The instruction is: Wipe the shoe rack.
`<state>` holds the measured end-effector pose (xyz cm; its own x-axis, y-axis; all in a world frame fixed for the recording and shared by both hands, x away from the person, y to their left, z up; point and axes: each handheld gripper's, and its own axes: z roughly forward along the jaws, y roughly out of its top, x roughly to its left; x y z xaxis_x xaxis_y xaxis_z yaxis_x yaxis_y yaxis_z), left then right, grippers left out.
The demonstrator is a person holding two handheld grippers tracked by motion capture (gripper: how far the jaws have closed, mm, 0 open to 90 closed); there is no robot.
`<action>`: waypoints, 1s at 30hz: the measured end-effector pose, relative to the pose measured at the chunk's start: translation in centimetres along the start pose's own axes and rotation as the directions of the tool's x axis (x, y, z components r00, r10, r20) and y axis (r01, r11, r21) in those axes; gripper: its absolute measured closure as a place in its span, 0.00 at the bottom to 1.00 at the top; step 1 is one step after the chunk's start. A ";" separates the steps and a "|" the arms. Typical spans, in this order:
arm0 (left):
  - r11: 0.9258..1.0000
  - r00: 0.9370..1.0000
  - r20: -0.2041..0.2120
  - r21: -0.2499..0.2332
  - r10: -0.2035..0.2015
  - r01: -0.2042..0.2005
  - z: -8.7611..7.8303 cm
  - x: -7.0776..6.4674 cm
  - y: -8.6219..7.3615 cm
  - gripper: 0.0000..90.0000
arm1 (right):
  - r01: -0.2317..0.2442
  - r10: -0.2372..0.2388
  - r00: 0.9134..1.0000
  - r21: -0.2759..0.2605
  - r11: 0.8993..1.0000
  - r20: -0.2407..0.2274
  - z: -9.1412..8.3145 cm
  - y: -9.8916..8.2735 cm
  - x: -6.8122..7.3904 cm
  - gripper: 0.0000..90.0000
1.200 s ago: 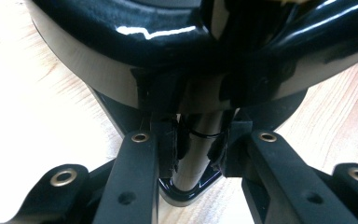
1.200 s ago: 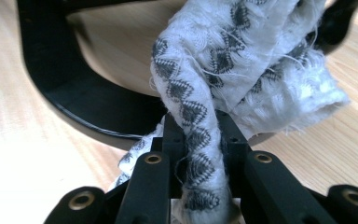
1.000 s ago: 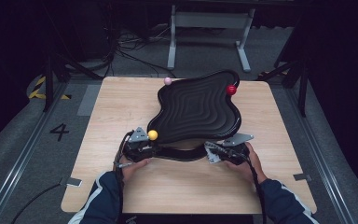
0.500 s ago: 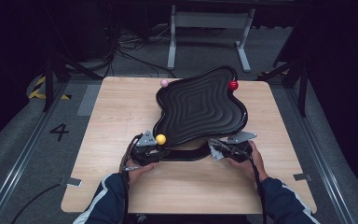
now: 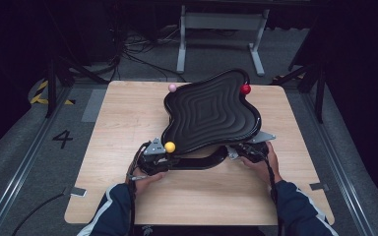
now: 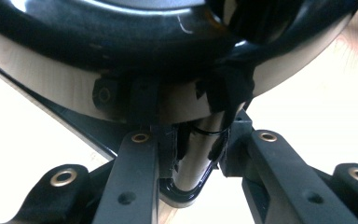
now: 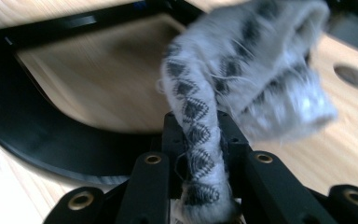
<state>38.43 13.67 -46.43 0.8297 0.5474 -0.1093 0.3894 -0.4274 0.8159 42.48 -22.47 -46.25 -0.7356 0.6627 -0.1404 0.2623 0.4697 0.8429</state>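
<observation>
1. The left gripper (image 5: 160, 156) is clamped on the near rim of the black wavy tray (image 5: 209, 115), which stands tilted, its far edge near the table's (image 5: 128, 113) back edge.
2. The right gripper (image 5: 246, 150) is closed on a grey patterned cloth (image 7: 242, 79) (blurred), just beside the tray's curved black base (image 5: 202, 161).
3. A yellow ball (image 5: 170, 146) sits beside the left gripper; pink (image 5: 172, 87) and red (image 5: 245, 89) balls lie far off.
4. Bare wood lies open to either side.
5. The left gripper view shows its jaws on the rim (image 6: 193, 154).
</observation>
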 end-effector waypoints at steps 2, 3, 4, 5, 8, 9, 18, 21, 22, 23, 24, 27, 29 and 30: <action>1.000 1.000 -0.004 0.000 0.001 -0.001 0.0 0.0 0.0 0.81 | 0.022 -0.022 1.000 0.017 1.000 -0.008 0.5 0.3 0.4 0.86; 1.000 1.000 -0.005 0.003 0.001 -0.001 0.0 -0.1 0.0 0.81 | 0.027 -0.026 1.000 0.032 0.999 -0.015 0.9 0.3 0.6 0.85; 1.000 1.000 -0.006 0.004 0.005 -0.005 0.0 -0.1 0.0 0.81 | 0.023 -0.022 1.000 0.035 0.999 -0.020 1.2 0.1 0.7 0.85; 1.000 1.000 -0.008 0.005 0.005 -0.005 0.0 -0.1 0.0 0.81 | 0.014 -0.014 1.000 0.031 0.999 -0.026 1.4 0.1 0.7 0.85; 1.000 1.000 -0.009 0.006 0.004 -0.004 0.0 -0.1 0.0 0.81 | 0.010 -0.008 0.999 0.035 0.999 -0.049 1.4 0.1 0.9 0.85; 1.000 1.000 -0.011 0.006 0.006 -0.006 0.0 -0.1 0.0 0.81 | 0.002 0.001 0.998 0.038 0.999 -0.069 1.4 0.1 1.0 0.85; 1.000 1.000 -0.011 0.008 0.020 -0.020 0.0 -0.1 0.1 0.81 | 0.073 -0.062 0.978 0.048 0.996 -0.198 2.1 1.2 6.1 0.84; 1.000 1.000 -0.006 0.012 0.023 -0.023 0.0 -0.1 0.1 0.81 | 0.097 -0.086 0.965 0.032 0.995 -0.246 2.5 1.7 7.9 0.84; 0.999 1.000 -0.010 0.016 0.028 -0.028 0.0 -0.1 0.1 0.81 | 0.099 -0.087 0.960 0.030 0.995 -0.267 2.6 1.8 8.6 0.84; 0.999 1.000 -0.011 0.024 0.030 -0.029 0.0 -0.1 0.1 0.82 | 0.115 -0.104 0.956 0.024 0.993 -0.274 2.7 2.0 9.1 0.84; 0.999 0.999 -0.012 0.028 0.033 -0.032 0.0 -0.1 0.2 0.82 | 0.133 -0.122 0.957 0.026 0.991 -0.263 2.7 2.1 9.5 0.84; 0.999 0.999 -0.006 0.023 0.042 -0.042 0.0 0.0 0.2 0.82 | 0.123 -0.112 0.957 0.028 0.992 -0.269 2.6 2.1 9.3 0.85; 0.999 0.999 -0.005 0.021 0.049 -0.049 0.0 -0.1 0.1 0.82 | 0.092 -0.081 0.961 0.031 0.995 -0.263 2.6 1.8 8.5 0.86; 0.999 0.999 -0.006 0.021 0.049 -0.049 0.0 -0.1 0.1 0.82 | 0.087 -0.077 0.964 0.030 0.996 -0.255 2.6 1.7 8.2 0.86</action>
<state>38.46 13.55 -46.34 0.8457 0.5296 -0.0655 0.3563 -0.4690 0.8082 38.56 -14.73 -47.31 -0.8886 0.4537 -0.0676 0.2157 0.5433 0.8113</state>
